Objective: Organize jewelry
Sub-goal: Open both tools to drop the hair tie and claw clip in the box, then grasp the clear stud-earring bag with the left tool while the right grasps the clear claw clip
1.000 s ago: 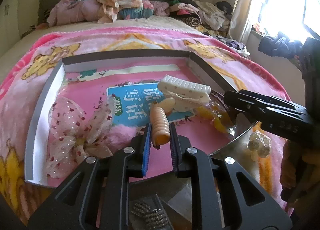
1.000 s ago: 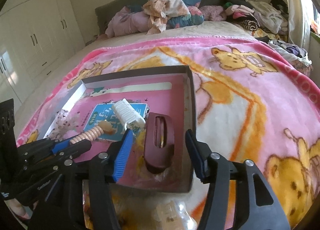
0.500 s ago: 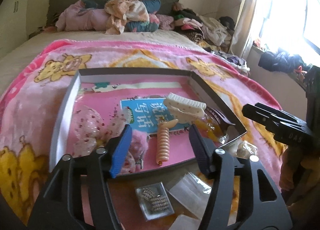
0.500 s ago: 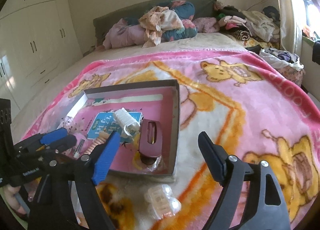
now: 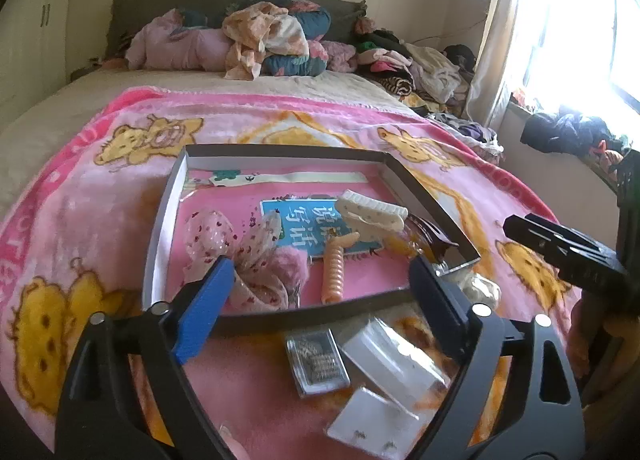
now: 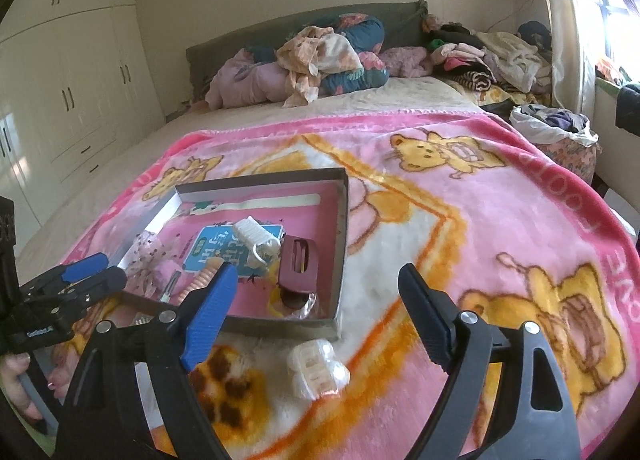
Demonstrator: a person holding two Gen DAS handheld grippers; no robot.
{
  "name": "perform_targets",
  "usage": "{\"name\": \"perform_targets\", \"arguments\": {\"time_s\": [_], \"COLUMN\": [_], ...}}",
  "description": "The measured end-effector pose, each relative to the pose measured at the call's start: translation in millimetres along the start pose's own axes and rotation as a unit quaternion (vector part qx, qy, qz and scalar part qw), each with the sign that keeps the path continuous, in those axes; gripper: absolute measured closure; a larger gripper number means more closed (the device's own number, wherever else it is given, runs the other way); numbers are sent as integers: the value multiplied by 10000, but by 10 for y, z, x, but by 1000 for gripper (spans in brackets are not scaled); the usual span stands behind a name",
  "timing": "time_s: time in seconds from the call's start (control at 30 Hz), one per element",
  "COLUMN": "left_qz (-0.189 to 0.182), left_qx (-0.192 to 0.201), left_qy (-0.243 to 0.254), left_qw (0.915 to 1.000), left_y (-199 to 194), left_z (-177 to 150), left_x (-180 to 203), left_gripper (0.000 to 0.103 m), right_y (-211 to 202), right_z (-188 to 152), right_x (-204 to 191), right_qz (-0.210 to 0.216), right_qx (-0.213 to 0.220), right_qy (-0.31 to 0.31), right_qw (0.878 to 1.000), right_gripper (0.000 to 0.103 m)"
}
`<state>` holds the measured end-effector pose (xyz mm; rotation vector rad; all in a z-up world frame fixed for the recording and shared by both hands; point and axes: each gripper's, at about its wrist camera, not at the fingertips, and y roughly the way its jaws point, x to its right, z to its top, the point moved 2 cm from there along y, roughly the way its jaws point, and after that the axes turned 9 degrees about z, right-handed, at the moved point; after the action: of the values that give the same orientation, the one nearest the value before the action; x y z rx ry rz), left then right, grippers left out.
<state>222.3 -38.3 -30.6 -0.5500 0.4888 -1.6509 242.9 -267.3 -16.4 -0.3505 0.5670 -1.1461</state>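
A shallow grey box [image 5: 160, 228] with a pink floor lies on the blanket. In it are an orange spiral hair clip [image 5: 334, 274], a cream claw clip [image 5: 372, 212], a spotted bow [image 5: 240, 256] and a maroon clip [image 6: 298, 266]. My left gripper [image 5: 320, 280] hovers over the box's near wall. Its jaws are opening, with nothing pressed between them. My right gripper [image 6: 318, 276] stands open near the box's near right corner, holding nothing. A clear claw clip [image 6: 316, 374] lies on the blanket below it. Small clear jewelry packets [image 5: 316, 360] lie in front of the box.
The pink cartoon blanket [image 6: 500, 220] covers the bed. Piled clothes and pillows [image 5: 260, 40] fill the headboard end. A window and a cluttered sill [image 5: 568, 132] are on the right, white wardrobes [image 6: 60, 100] on the left. A hand [image 6: 20, 388] holds the left gripper's handle.
The left gripper let go of the orange spiral clip in the box, opened wide and drew back upward. The right gripper opened away from the maroon clip and drew back too.
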Motion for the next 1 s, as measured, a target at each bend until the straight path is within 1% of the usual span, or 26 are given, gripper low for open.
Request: {"name": "perform_targets", "arguments": {"time_s": [0.03,0.1,0.23,0.8,1.0], "left_qz": [2,15,19,53,42], "left_qx": [12,35,52,244,225], "left_qy": [25,61,99,169,232], "left_qw": [10000,10000,9999,9995,9995], "left_y": [-31,-84,-164,-425,-469], "left_z": [-20,-59,-127,-322,-367], "left_x": [9,22,52,128,158], "left_gripper": [22,15,12,12,12], "right_y": [-20,-71,-146,-363,-402], "right_z": [-8,-33,-80,-356,-445], "right_x": [0,-7,-22,-125,-147], "right_qz": [-4,-21,-39,-87,-88], "right_qx": [6,20,38,81,40], "right_qy": [-4,-26,-41,-342,-424], "right_qw": [10000,10000,10000,9993,9991], "right_gripper": [23,23,23,20,18]}}
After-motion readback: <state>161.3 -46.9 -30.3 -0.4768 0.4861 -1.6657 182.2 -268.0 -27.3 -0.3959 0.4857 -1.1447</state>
